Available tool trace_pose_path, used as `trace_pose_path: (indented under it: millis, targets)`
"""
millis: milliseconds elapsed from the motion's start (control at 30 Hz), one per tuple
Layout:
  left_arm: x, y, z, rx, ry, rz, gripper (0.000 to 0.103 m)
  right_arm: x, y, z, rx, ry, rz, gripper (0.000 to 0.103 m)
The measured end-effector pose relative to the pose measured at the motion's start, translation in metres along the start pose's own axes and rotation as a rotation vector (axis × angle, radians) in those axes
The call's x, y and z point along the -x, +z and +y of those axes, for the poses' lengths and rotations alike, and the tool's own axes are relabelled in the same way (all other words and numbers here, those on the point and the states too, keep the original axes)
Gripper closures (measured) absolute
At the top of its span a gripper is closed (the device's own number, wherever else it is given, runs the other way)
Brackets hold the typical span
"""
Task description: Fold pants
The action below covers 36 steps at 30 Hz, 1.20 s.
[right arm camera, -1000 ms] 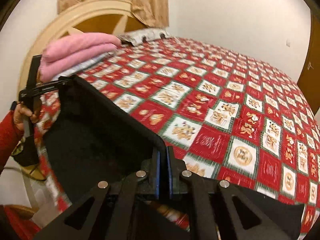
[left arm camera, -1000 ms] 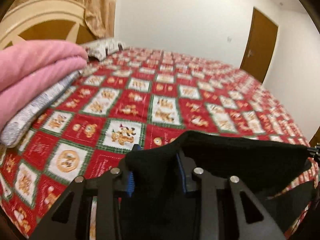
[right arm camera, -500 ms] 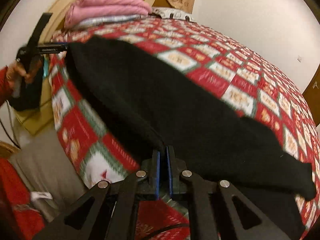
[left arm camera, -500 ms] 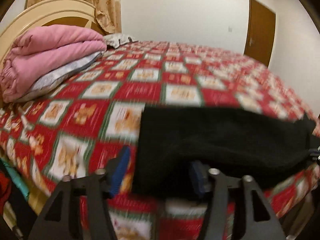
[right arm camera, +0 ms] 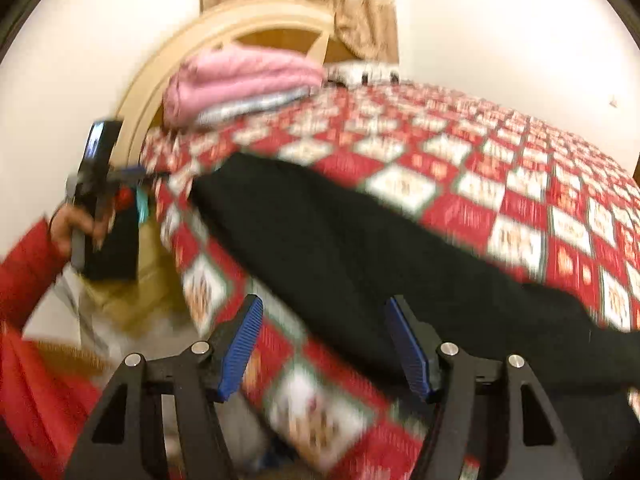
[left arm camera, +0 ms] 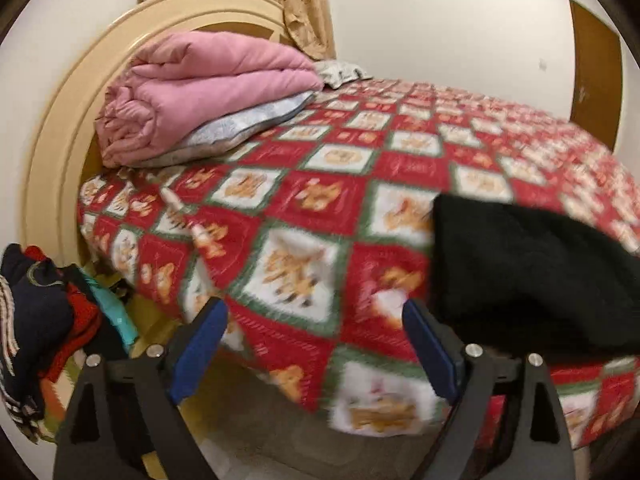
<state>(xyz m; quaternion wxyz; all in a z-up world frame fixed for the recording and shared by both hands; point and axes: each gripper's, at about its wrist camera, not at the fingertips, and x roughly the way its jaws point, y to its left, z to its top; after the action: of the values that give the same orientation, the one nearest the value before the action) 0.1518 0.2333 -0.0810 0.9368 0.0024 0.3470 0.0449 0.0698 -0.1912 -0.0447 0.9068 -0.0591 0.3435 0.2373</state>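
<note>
Both tools now released, left tool (left arm camera: 314,354) and right tool (right arm camera: 324,350) wide apart, black pants (right arm camera: 360,248) on bedspread (left arm camera: 320,184)

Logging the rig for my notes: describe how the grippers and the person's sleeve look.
Both the left gripper and right gripper are matte black with triangular cut-outs, silver bolt heads and ribbed blue pads. The person wears a red sleeve.

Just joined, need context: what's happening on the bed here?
A person with a handheld gripper in each hand is folding black pants on a bed with a red patterned quilt. The pants lie spread along the near edge of the bed. Both the left gripper and right gripper are open and hold nothing. A folded pink blanket sits by the headboard.
</note>
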Motion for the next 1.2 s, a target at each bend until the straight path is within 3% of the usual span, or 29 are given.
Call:
trace_pose_path:
  millis: [67, 133, 200, 300, 467, 567, 633, 667, 700, 733, 800, 900, 1000, 1067, 1167, 1200]
  targets:
    - [0.005, 0.003, -0.013, 0.028, -0.07, 0.006, 0.011, -0.015, 0.017, 0.004, -0.001, -0.02, -0.029, 0.038]
    - [0.011, 0.003, -0.027, 0.076, -0.178, 0.01, 0.011, -0.031, 0.027, 0.01, -0.029, 0.023, -0.04, 0.038]
    - [0.014, -0.002, -0.047, 0.103, -0.285, 0.018, 0.011, -0.047, 0.03, 0.022, -0.038, 0.08, -0.023, 0.038]
    - [0.004, -0.007, -0.065, 0.143, -0.387, 0.06, 0.011, -0.06, 0.023, 0.049, 0.032, 0.071, -0.001, 0.038]
    - [-0.028, -0.007, -0.07, 0.327, -0.508, 0.157, 0.011, -0.076, 0.003, 0.061, 0.12, -0.023, 0.038, 0.038]
    - [-0.043, -0.003, -0.071, 0.385, -0.482, 0.175, 0.016, -0.089, -0.005, 0.052, 0.107, -0.068, 0.082, 0.039]
    - [-0.051, 0.0, -0.068, 0.445, -0.487, 0.18, 0.029, -0.096, -0.008, 0.042, 0.057, -0.05, 0.113, 0.073]
    - [-0.05, -0.001, -0.065, 0.463, -0.502, 0.167, 0.054, -0.098, -0.01, 0.038, 0.033, -0.044, 0.127, 0.086]
    - [-0.049, -0.002, -0.063, 0.479, -0.532, 0.15, 0.081, -0.097, -0.01, 0.034, 0.009, -0.036, 0.121, 0.087]
    - [-0.049, -0.002, -0.059, 0.5, -0.557, 0.137, 0.088, -0.095, -0.009, 0.03, -0.015, -0.017, 0.114, 0.089]
    - [-0.043, -0.001, -0.056, 0.487, -0.517, 0.118, 0.088, -0.093, -0.009, 0.027, -0.031, 0.003, 0.115, 0.093]
    - [-0.028, -0.004, -0.061, 0.34, -0.367, 0.09, 0.087, -0.096, -0.016, 0.029, -0.022, 0.021, 0.136, 0.093]
    - [-0.038, -0.017, -0.077, 0.134, -0.151, 0.118, 0.063, -0.098, -0.022, 0.031, -0.028, 0.016, 0.118, 0.093]
    - [-0.033, -0.02, -0.078, 0.095, -0.132, 0.081, 0.059, -0.096, -0.021, 0.033, -0.027, 0.012, 0.112, 0.092]
    - [-0.022, -0.008, -0.069, 0.09, -0.041, 0.041, 0.034, -0.089, -0.018, 0.028, -0.059, 0.067, 0.138, 0.08]
    - [-0.013, -0.004, -0.064, 0.103, -0.025, 0.013, 0.033, -0.084, -0.016, 0.024, -0.082, 0.091, 0.137, 0.075]
